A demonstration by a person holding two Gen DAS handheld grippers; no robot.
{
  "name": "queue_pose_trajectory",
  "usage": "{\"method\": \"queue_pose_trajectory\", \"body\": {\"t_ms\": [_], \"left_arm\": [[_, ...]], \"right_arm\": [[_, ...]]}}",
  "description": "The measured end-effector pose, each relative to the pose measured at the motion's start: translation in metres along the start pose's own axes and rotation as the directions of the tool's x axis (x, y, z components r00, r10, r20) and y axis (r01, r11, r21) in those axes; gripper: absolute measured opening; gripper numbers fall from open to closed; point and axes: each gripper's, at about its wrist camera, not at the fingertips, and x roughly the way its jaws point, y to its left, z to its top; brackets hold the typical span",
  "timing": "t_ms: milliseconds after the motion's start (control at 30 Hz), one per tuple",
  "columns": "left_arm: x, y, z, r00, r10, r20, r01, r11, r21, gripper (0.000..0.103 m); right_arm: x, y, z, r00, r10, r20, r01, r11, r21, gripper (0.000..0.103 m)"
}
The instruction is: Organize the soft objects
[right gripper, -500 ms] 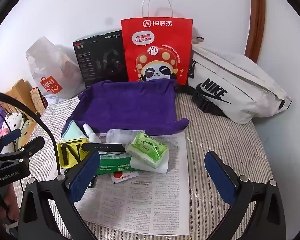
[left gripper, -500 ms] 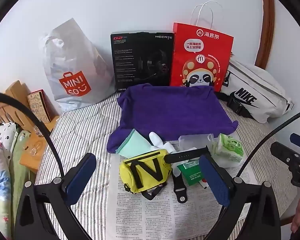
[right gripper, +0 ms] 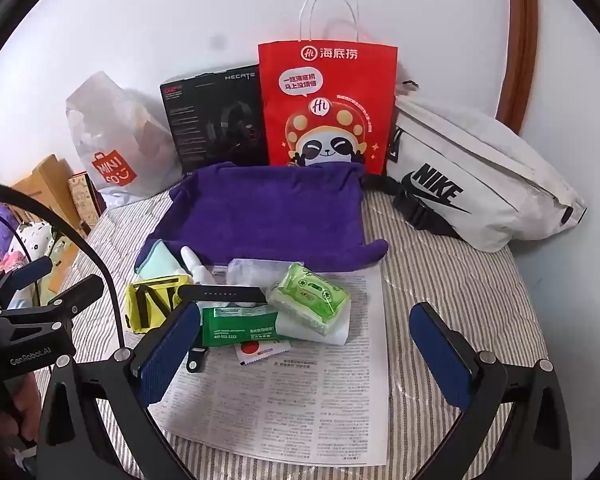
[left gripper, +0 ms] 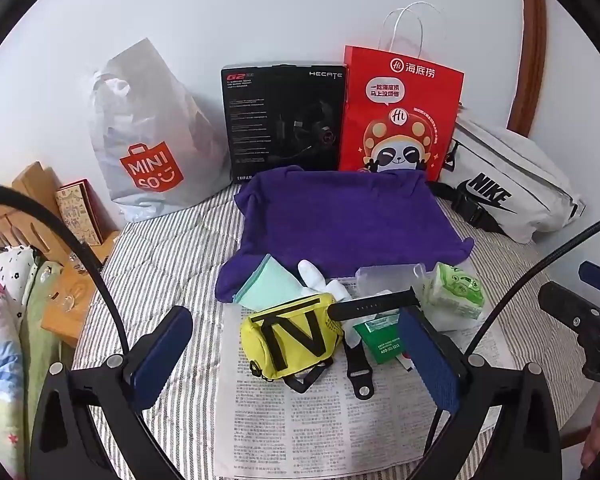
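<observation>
Home bedroom: striped bed sheet (left gripper: 160, 248), patterned bedding (left gripper: 4, 300) alongside, shopping bags (left gripper: 148, 148) + Nike pouch (right gripper: 472, 184) vs wall.

Deep purple towel (left gripper: 340, 220) ahead of the left gripper (left gripper: 300, 356), whose pads are navy blue on black arms. Just short of the towel: yellow pouch (left gripper: 296, 336) with black straps forming an N, mint-green cloth (left gripper: 266, 284), white sock (left gripper: 318, 280), black watch strap (left gripper: 374, 304), dark green packet (left gripper: 380, 336) with white print, light green tissue pack (right gripper: 310, 300). Grey-and-white striped bedcover (left gripper: 168, 264) under black-on-white newspaper (left gripper: 340, 420). Beyond the towel: red paper bag (left gripper: 400, 116) with a panda, black box (left gripper: 284, 120), grey plastic bag (left gripper: 148, 140) with orange logo, white waist bag (right gripper: 480, 176) with black lettering
</observation>
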Motion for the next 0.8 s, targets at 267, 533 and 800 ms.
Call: {"method": "queue_pose_trajectory", "body": {"t_ms": [267,533,800], "left_arm": [[0.0009,0.0003,-0.0009,1.0,-0.009,-0.001,0.009,1.0,0.003,0.103],[0.0002,-0.0023,-0.0018,1.0,0.001,-0.005,-0.001,1.0,0.011,0.103],[0.0,-0.0028,-0.0028,1.0,0.0,-0.007,0.0,1.0,0.017,0.103]], "right_arm": [[-0.0054,0.0029,0.0015,1.0,0.0,0.005,0.0,1.0,-0.007,0.103],[-0.0093,0.0016,0.002,1.0,0.0,0.011,0.0,1.0,-0.002,0.103],[-0.0077,0.0016,0.0016,1.0,0.001,0.008,-0.001,1.0,0.003,0.103]]}}
